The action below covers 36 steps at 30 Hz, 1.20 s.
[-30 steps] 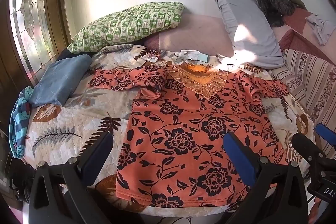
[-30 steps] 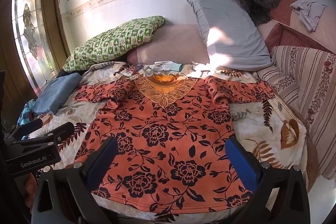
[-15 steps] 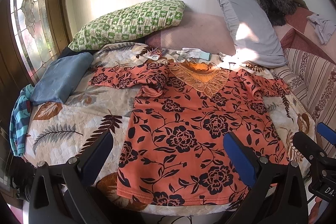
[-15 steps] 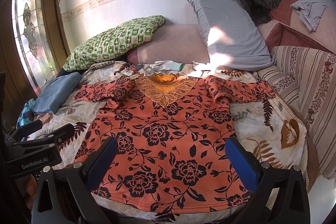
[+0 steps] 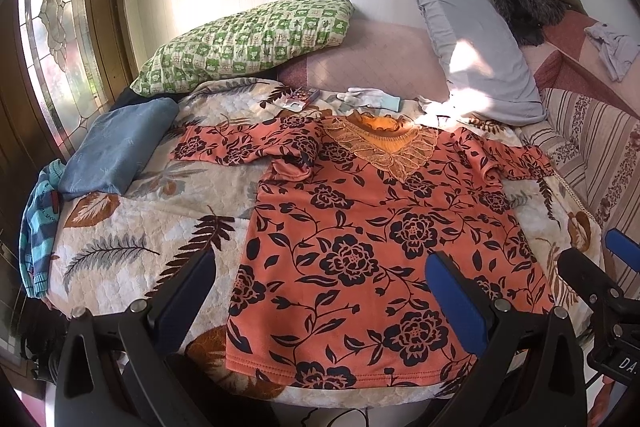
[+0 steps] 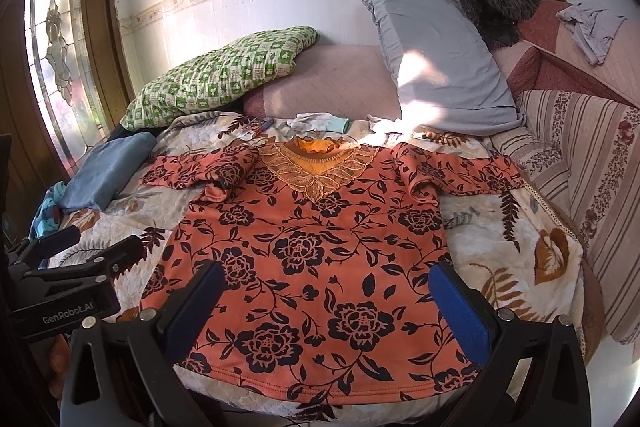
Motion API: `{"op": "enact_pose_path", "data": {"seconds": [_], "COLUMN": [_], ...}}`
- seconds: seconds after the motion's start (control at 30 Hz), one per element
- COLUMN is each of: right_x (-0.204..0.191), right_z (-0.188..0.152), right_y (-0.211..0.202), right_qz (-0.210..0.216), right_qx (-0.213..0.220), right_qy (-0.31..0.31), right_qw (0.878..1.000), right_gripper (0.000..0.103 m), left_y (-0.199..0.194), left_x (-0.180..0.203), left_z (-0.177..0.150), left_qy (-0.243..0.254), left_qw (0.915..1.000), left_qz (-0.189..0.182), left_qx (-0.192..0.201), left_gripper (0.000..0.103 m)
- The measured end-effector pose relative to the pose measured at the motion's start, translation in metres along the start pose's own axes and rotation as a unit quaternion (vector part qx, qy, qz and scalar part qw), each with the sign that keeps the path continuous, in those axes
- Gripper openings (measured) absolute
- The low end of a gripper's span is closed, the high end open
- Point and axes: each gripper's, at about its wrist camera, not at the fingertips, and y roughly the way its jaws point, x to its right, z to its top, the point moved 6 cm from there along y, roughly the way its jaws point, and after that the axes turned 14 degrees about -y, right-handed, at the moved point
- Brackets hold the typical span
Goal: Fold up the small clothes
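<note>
An orange top [image 5: 376, 235] [image 6: 316, 251] with black flowers and a lace collar lies spread flat, front up, on the leaf-print bedspread [image 5: 132, 227], hem toward me, both sleeves stretched sideways. My left gripper [image 5: 320, 275] hovers open above the hem's left half, with nothing between its blue pads. Over the hem's middle my right gripper [image 6: 324, 291] is held open, also empty. In the left wrist view the right gripper's fingers [image 5: 580, 271] show at the right edge. The left gripper's fingers [image 6: 84, 255] appear at the left edge of the right wrist view.
A green checked pillow [image 5: 248, 43] and a grey pillow [image 5: 476, 47] lean against the wall at the bed's head. A folded blue cloth [image 5: 116, 151] and a striped garment [image 5: 40, 223] lie at left. White gloves [image 5: 368, 99] rest beyond the collar. A striped sofa cover [image 6: 592, 171] borders the right.
Both grippers have risen and drawn back slightly, so the top sits a little lower and farther in view. The top itself has not moved.
</note>
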Motion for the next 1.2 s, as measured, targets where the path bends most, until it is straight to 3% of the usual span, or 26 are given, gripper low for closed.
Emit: {"op": "enact_pose_path", "data": {"seconds": [1.2], "right_x": [-0.0051], "right_z": [-0.0068], "right_y": [0.0072], "right_qz": [0.023], "right_qx": [-0.009], "right_qy": [0.005], "right_qw": [1.0], "right_gripper": [0.103], "left_y": [0.0021], "left_x": [-0.0011], "left_z": [-0.0057], "left_qy": [-0.002], "left_qw": [0.9999], "left_qz": [0.008], "left_qx": [-0.007], "left_gripper": [0.103]}}
